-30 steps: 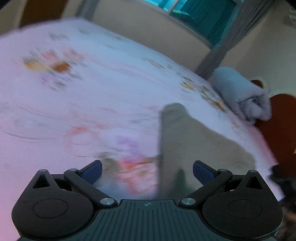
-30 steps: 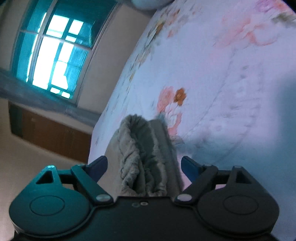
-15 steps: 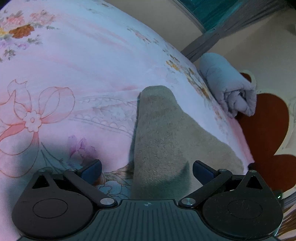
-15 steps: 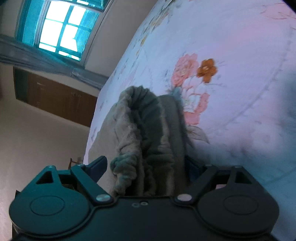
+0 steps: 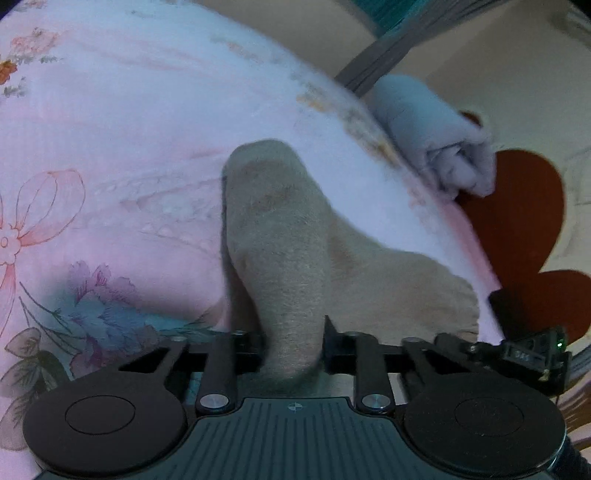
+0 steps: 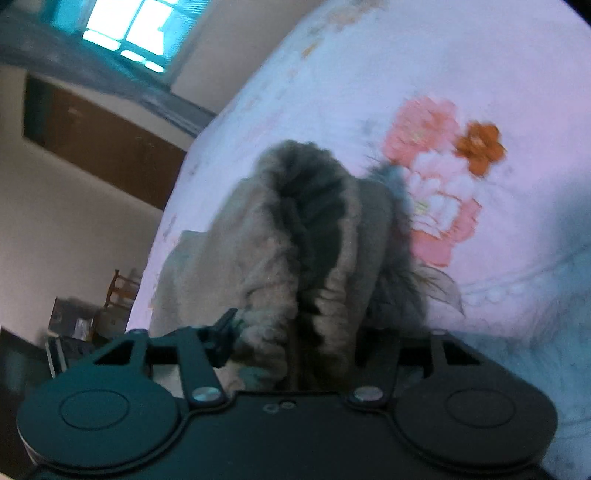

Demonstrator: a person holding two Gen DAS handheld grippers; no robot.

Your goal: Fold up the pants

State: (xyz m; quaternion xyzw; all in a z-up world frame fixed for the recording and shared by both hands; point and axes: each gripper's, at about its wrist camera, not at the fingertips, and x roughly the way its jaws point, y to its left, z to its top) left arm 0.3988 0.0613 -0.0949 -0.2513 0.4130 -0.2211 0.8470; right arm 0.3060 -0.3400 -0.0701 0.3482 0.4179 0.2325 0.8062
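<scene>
The beige-grey pants [image 5: 280,229] lie on the floral pink bedsheet [image 5: 110,155]. My left gripper [image 5: 291,347] is shut on a raised fold of the pants' fabric, which runs away from the jaws toward the far end. In the right wrist view the gathered, ribbed waistband end of the pants [image 6: 306,236] bunches up between the jaws. My right gripper [image 6: 295,343] is shut on that bunched waistband. The fingertips of both grippers are buried in cloth.
A rolled light-blue blanket [image 5: 436,136] lies at the bed's far right edge, beside a red-brown headboard [image 5: 524,229]. The right wrist view shows a window [image 6: 125,33], a wooden cabinet [image 6: 99,144] and cluttered furniture [image 6: 85,321] beyond the bed's edge.
Both grippers were open over the pants one second ago. They moved down onto the cloth and both have closed on it.
</scene>
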